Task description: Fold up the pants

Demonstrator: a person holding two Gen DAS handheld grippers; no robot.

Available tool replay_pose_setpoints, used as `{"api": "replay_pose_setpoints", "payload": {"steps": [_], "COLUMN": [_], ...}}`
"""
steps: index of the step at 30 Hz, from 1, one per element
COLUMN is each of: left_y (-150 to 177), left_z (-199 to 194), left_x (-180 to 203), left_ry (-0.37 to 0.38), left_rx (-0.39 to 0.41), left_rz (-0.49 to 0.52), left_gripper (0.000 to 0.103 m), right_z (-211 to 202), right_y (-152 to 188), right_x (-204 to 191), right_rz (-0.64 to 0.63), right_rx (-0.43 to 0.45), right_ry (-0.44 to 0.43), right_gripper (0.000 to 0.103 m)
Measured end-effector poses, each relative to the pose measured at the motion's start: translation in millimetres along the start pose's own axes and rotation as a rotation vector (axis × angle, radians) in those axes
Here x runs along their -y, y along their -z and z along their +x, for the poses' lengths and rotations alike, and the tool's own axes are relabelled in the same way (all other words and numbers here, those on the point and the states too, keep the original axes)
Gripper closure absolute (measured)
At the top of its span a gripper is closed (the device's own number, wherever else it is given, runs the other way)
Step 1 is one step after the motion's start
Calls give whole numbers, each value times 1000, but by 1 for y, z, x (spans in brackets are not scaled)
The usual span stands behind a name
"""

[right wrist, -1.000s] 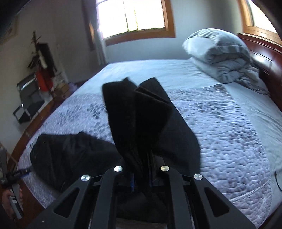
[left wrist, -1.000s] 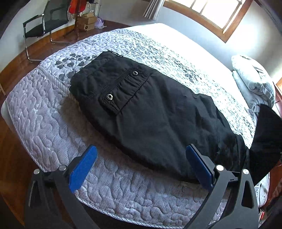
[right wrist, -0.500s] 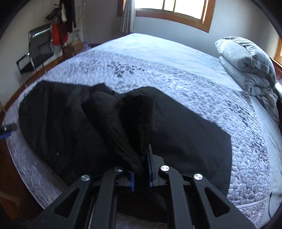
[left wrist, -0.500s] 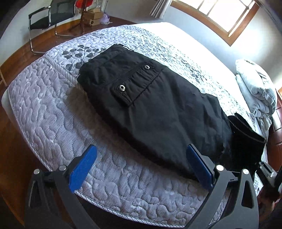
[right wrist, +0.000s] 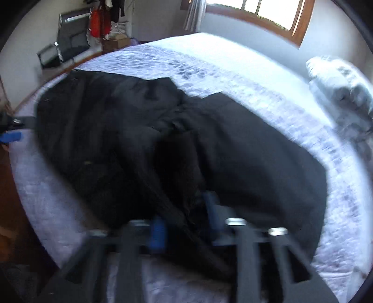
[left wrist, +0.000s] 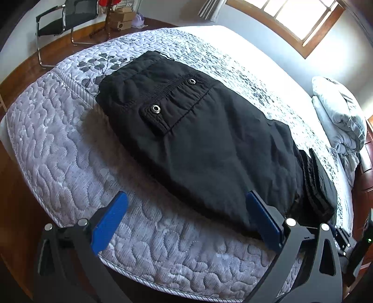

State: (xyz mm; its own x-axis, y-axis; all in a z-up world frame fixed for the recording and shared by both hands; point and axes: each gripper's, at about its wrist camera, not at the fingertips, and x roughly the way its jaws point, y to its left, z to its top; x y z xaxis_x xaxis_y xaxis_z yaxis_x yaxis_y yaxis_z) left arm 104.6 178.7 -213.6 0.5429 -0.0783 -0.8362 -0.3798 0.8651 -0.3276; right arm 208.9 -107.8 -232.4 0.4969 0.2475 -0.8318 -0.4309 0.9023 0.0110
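Black pants (left wrist: 209,139) lie across the quilted bed (left wrist: 58,144), the snap-buttoned pocket flap (left wrist: 160,111) facing up. My left gripper (left wrist: 184,205) hovers open over the near edge of the bed, its blue pads either side of the pants' near hem and touching nothing. In the blurred right wrist view, the pants' leg ends (right wrist: 181,177) are bunched on top of the spread pants (right wrist: 256,163). My right gripper (right wrist: 184,219) is opening. Its blue pads stand apart, with a fold of black cloth lying loose between them.
A rolled grey duvet (left wrist: 338,116) sits at the head of the bed. On the wooden floor beyond the foot stand a black chair (left wrist: 63,21) and cardboard boxes (left wrist: 121,17). A window (left wrist: 291,14) is behind the bed. The left gripper's blue pad (right wrist: 11,136) shows at the left edge.
The right gripper came down with the lifted leg ends and laid them on the pants, then its pads parted. The left gripper stayed put.
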Motion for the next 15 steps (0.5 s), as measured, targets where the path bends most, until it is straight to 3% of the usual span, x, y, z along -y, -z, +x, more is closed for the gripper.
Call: {"api": "replay_pose_setpoints", "payload": {"steps": [5, 8, 15], "left_y": [0, 1, 4], "left_z": [-1, -1, -2], "left_x": [-3, -6, -5], "left_ry": [1, 2, 16], "left_rx": [5, 7, 3], "left_rz": [-9, -27, -28], "left_gripper": [3, 3, 3], "right_z": [-32, -39, -8], "right_y": [8, 1, -18], "right_x": [17, 28, 12], "right_rz": [118, 163, 82], "right_rx": [79, 95, 41], "right_ry": [-150, -133, -84], "right_gripper": [44, 44, 44]}}
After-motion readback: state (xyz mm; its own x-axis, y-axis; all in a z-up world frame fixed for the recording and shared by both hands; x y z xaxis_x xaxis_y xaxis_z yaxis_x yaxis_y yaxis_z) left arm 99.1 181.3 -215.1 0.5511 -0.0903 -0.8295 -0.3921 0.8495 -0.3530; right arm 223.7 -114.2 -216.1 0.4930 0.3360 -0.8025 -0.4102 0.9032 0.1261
